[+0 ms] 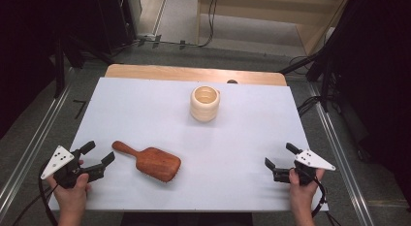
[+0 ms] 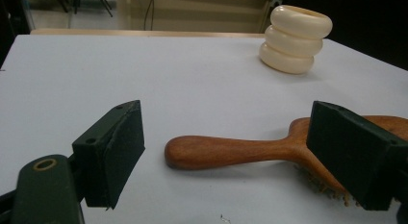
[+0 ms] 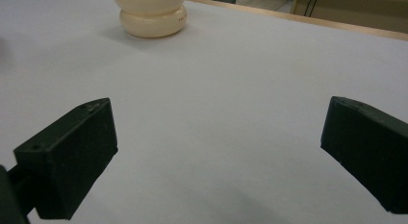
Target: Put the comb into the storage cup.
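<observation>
Left gripper, high view: the left gripper [image 1: 99,155] sits at the near left corner of the tabletop [image 1: 145,109], jaws spread wide with nothing between them, aimed at the hairbrush [image 1: 150,161] just beside it.

Right gripper, high view: over at the near right corner, the right gripper [image 1: 277,157] is spread open too, holding nothing, well apart from everything else.

Things, high view: the wooden hairbrush lies flat, handle pointing toward the left gripper, broad head angled toward the near edge. The cream ribbed cup [image 1: 205,104] stands upright toward the far middle, mouth open to the camera.

Left gripper view: here we go, looking straight down the open left gripper [image 2: 226,147]. The hairbrush [image 2: 231,151] handle lies across the gap, its rounded tip nearest the left-hand jaw, and the head tucks behind the right-hand jaw. Bristles peek out underneath, so the brush rests bristle-side down. The cup [image 2: 295,39] shows as three stacked bulges.

Right gripper view: the right gripper [image 3: 219,152] gapes over bare tabletop, with the base of the cup [image 3: 151,15] far ahead.

Handling, my read: the brush looks stiff, light and smoothly polished, so probably a bit slippery. The narrow neck of the handle looks the surest place to pinch. The cup looks hard and possibly breakable; its grooves should seat a jaw.

View differences: the high view gives the whole layout and the cup's hollow; the left gripper view alone reveals the bristles and the handle's lie between the jaws.
</observation>
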Tool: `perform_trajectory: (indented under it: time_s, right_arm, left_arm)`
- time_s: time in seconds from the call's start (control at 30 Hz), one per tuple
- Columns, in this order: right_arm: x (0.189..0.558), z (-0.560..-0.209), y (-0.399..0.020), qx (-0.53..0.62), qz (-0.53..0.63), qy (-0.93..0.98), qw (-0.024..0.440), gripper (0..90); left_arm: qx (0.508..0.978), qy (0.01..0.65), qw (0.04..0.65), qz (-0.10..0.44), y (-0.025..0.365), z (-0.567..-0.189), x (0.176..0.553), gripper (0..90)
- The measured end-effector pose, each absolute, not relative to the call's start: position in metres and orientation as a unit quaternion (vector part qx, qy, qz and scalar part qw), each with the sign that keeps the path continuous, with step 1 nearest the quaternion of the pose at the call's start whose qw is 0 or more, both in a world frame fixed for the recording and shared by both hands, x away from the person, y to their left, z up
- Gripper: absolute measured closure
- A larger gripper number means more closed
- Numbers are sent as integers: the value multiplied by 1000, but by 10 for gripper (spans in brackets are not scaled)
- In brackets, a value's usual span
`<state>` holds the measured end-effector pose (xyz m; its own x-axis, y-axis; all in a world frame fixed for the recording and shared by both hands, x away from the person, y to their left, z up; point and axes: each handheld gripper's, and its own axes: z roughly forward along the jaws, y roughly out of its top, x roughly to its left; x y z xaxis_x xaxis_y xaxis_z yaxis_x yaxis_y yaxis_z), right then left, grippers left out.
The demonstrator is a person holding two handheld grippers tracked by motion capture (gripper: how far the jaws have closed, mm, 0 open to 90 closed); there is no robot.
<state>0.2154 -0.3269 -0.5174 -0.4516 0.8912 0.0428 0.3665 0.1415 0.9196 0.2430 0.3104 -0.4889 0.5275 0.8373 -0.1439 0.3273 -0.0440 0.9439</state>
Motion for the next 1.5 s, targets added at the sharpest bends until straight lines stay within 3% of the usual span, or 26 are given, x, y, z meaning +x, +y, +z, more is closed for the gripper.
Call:
perform_trajectory:
  time_s: [0.13, 0.23, 0.37, 0.4, 0.47, 0.5, 0.53, 0.57, 1.0, 1.5]
  right_arm:
    - [215, -517, -326, 445, 474, 707, 278, 0]
    - [215, -517, -324, 441, 474, 709, 279, 0]
    - [214, -517, -324, 438, 477, 709, 280, 0]
    - [214, -517, -325, 439, 479, 707, 279, 0]
    - [214, -517, -325, 439, 480, 706, 280, 0]
    - [214, -517, -325, 440, 480, 706, 279, 0]
    - [214, -517, -325, 440, 480, 706, 279, 0]
    - [214, -517, -325, 439, 480, 707, 279, 0]
    - [215, -518, -323, 435, 476, 712, 278, 0]
    - [214, -517, -322, 431, 476, 714, 280, 0]
  left_arm:
    - [689, 423, 543, 225, 310, -488, 244, 154]
    - [692, 422, 544, 218, 311, -486, 244, 424]
    - [702, 419, 546, 184, 311, -485, 250, 529]
    - [706, 414, 544, 184, 309, -482, 252, 620]
    - [710, 409, 543, 185, 307, -479, 253, 672]
    - [712, 408, 540, 185, 305, -477, 253, 789]
    - [717, 406, 535, 186, 304, -474, 255, 789]
    - [724, 402, 530, 184, 302, -471, 257, 873]
    - [805, 363, 450, 132, 280, -442, 297, 900]
    - [853, 380, 340, 107, 264, -456, 344, 900]
